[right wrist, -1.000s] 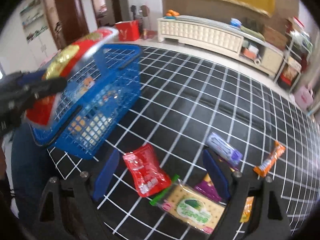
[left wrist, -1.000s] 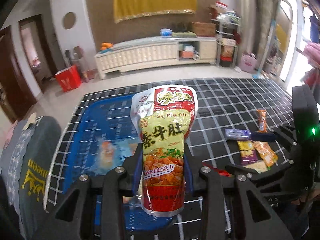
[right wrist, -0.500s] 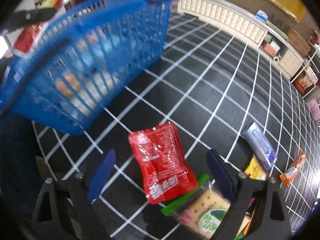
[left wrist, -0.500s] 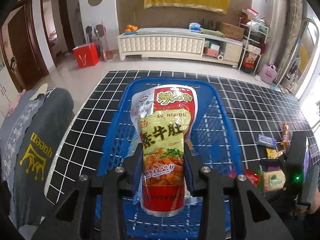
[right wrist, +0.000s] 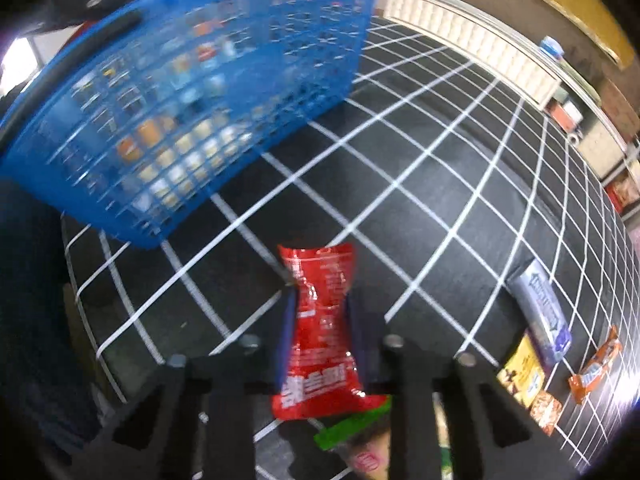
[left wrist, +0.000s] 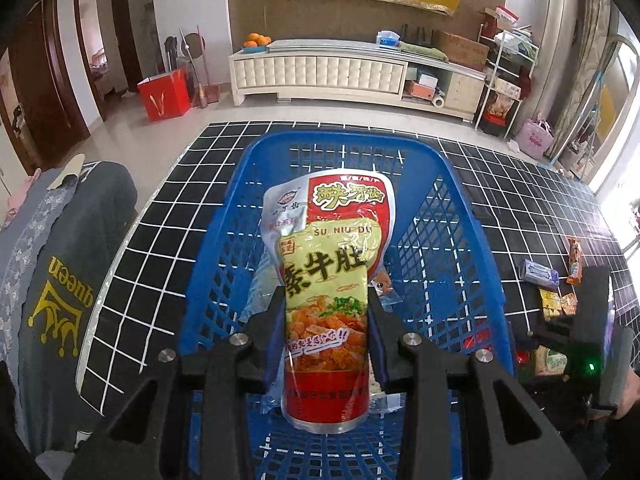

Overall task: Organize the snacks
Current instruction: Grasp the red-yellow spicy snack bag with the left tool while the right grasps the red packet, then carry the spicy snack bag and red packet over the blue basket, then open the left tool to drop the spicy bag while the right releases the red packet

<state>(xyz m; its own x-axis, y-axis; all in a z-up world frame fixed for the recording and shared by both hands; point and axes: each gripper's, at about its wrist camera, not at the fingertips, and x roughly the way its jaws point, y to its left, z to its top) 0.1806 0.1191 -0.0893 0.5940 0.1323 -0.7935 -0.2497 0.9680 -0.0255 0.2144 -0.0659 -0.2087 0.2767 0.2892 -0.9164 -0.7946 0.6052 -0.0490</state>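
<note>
Left gripper (left wrist: 326, 322) pinched tight on a tall glossy snack pouch (left wrist: 330, 276), yellow and red, held upright over the open blue basket (left wrist: 472, 240); pouch hides much of the basket floor; a clear wrapper (left wrist: 384, 288) lies inside just beside the pouch's right edge. Basket is rigid plastic lattice, rounded rim, sitting on a black mat with white grid lines (left wrist: 160, 216). Grey cloth with yellow "queen" print (left wrist: 60, 304) drapes at the mat's left edge.

Right gripper (right wrist: 320, 316) closed on a crinkly red foil packet (right wrist: 322, 320), its jaws squeezing the packet's middle; the packet's lower end overlaps a green-edged cracker pack (right wrist: 352, 424), partly hidden under the gripper. Basket wall stands near, up-left, blurred. To the right on the mat: a grey-blue wrapped bar (right wrist: 544, 312), a yellow packet (right wrist: 520, 376) touching it, an orange bar (right wrist: 596, 368) just beside; all flat, soft film wrappers.
</note>
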